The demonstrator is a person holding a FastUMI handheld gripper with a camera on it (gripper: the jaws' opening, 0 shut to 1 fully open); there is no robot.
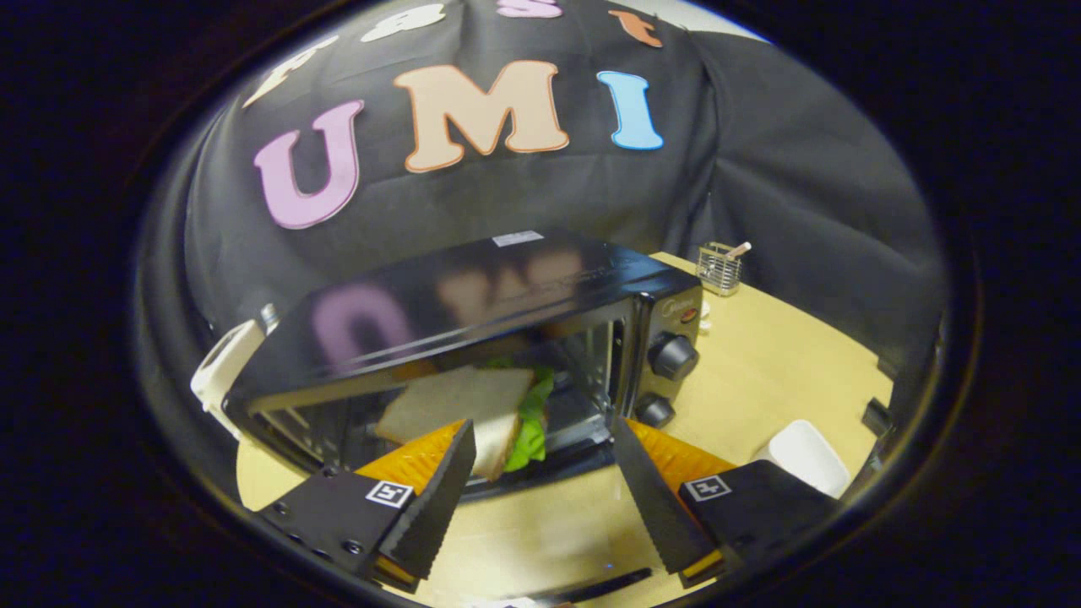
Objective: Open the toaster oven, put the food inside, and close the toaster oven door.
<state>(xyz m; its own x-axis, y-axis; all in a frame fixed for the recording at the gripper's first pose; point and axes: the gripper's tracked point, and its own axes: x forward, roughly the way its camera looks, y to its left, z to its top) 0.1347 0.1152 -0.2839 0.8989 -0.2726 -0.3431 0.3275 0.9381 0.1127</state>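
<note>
Gripper (pixel 540 456): fingers spread wide, nothing between them. Just beyond the fingers, toaster oven (pixel 473 338) sits on tabletop (pixel 760 380), cavity open. Sandwich (pixel 473 414) inside the oven: pale bread slice tilted, green lettuce at its right edge. Two dark knobs (pixel 673 356) on the oven's right panel.

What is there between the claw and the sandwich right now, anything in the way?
Nothing visible. The claw is open, and the sandwich sits just ahead of its fingers, at the mouth of the open toaster oven, with no object between them.
</note>
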